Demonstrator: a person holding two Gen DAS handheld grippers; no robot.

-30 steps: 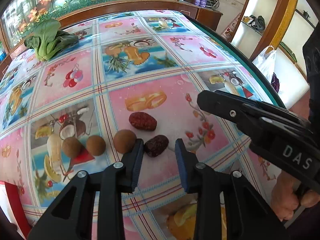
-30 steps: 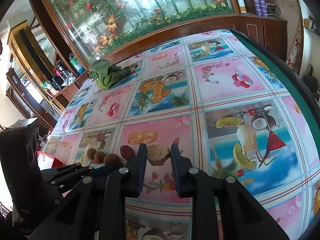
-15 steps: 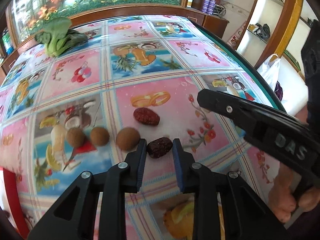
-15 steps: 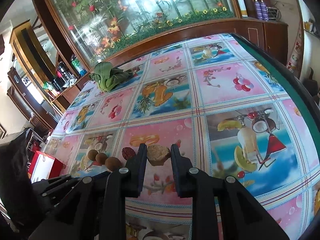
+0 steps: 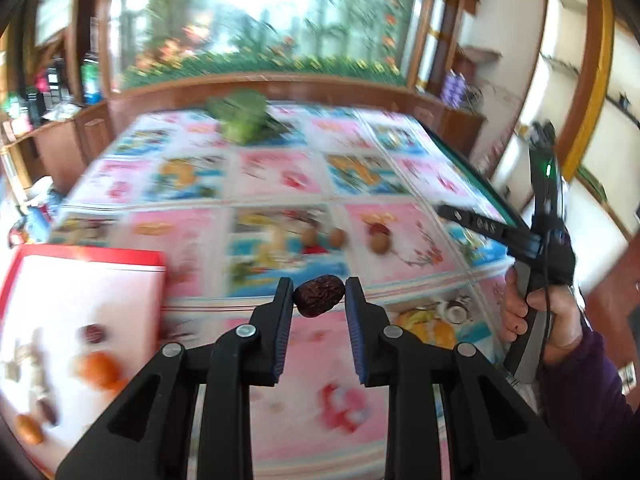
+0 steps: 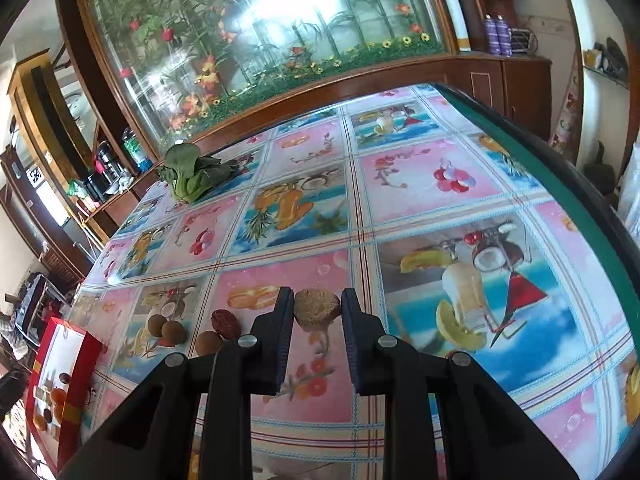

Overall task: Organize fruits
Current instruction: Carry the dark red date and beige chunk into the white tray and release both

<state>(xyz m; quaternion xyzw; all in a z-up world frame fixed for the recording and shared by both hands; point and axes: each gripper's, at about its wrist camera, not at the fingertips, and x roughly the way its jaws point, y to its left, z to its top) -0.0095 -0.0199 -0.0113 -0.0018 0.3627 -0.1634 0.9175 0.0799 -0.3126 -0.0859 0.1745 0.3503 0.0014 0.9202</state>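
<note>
The left tool (image 5: 319,298) is clamped on one dark red date (image 5: 319,295), and its jaws have just been closing on this fruit. The date hangs in the air above the bench (image 5: 400,300), with its long axis going across from one pad to the other. The red box (image 5: 86,258) lies to the left of this tool and lower, off the bench edge, so I judge the coming move goes left and down to it. The left hand is clearly the nearer one to the box. Several fruits are already inside, but they are too blurred to count.

The right tool (image 6: 318,312) is clamped on one pale brown lump (image 6: 317,307), perhaps a walnut, low over the bench.

On the bench remain three round brown fruits (image 6: 208,343) and one more date (image 6: 225,322), close together. One green leafy vegetable (image 6: 192,178) lies well apart, near the far edge.
</note>
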